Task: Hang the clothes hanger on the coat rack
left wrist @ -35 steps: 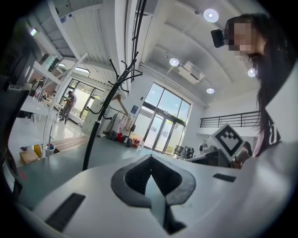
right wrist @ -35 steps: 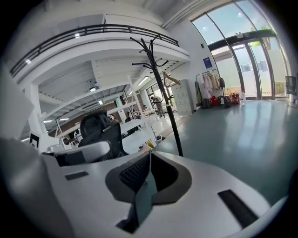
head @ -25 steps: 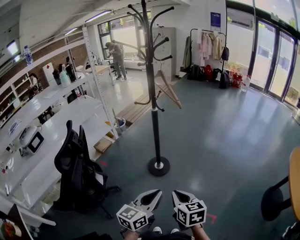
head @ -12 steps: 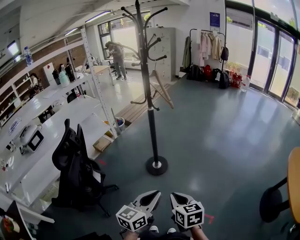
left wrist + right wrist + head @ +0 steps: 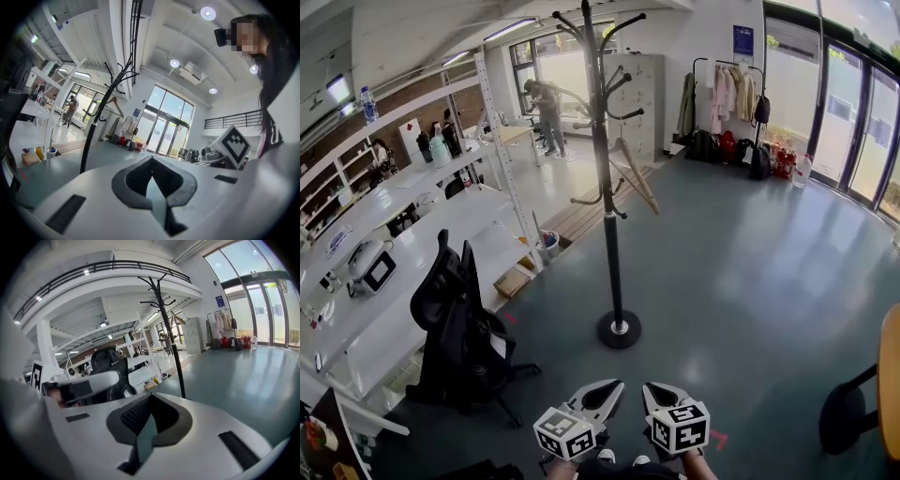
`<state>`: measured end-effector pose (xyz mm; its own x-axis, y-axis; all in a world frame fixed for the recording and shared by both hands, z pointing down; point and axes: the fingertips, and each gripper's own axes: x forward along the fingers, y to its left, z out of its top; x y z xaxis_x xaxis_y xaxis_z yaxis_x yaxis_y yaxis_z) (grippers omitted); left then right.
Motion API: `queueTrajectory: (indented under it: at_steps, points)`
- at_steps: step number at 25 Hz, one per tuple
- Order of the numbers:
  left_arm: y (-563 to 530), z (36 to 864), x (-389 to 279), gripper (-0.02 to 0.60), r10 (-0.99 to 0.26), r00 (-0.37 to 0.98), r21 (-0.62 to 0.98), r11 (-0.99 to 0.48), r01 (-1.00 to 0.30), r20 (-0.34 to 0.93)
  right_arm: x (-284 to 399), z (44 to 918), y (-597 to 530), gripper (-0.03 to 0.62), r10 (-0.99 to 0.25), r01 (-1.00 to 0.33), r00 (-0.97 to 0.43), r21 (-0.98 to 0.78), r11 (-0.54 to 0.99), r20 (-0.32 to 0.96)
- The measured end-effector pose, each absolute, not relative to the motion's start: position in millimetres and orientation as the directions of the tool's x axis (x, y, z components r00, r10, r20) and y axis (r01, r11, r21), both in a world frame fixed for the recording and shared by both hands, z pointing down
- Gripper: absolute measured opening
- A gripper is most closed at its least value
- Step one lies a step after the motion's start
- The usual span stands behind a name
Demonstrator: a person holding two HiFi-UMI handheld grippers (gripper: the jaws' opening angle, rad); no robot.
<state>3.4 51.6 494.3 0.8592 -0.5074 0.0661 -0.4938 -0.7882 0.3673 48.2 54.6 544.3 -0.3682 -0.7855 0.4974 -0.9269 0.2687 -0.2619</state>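
Clothes hanger [image 5: 643,190] is already up on the coat rack [image 5: 610,234], so start with the rack: a tall dark pole on a round base, standing on the grey floor at about 12 o'clock from both grippers and well apart from them. The hanger, pale wood, hangs from a mid-height hook on the 3 o'clock side of the pole, and its visible arm slopes from 11 o'clock down to 5 o'clock, clear of the floor. Held low and close to the person's body, the left gripper [image 5: 605,392] and the right gripper [image 5: 661,394] sit side by side. Each has its jaws pressed together with nothing between them. From the left gripper view the rack [image 5: 91,140] and hanger [image 5: 115,101] lie at 10 o'clock of the jaws. From the right gripper view the rack [image 5: 171,333] rises at 1 o'clock with the hanger [image 5: 178,318] high on it. Neither hand looks clearly nearer (the right one is on the hanger's side). Judged from how things hang, the hanging itself seems done, and any further touch would mean reaching forward and well upward.
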Motion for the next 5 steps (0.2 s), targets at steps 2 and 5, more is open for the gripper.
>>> queueTrajectory:
  at_steps: [2,5]
  points:
    - [50.9,493.2,4.0,0.000,-0.508,0.859,0.368,-0.788,-0.494,0.066,48.0,543.1,53.5,0.009,-0.784,-0.926,-0.371,-0.261,0.272,0.498]
    - [48.2,489.9,5.8,0.000,-0.510,0.858,0.367,-0.788,-0.495,0.061,49.2,541.3,50.9,0.009,-0.783,-0.926,-0.372,-0.259,0.275,0.499]
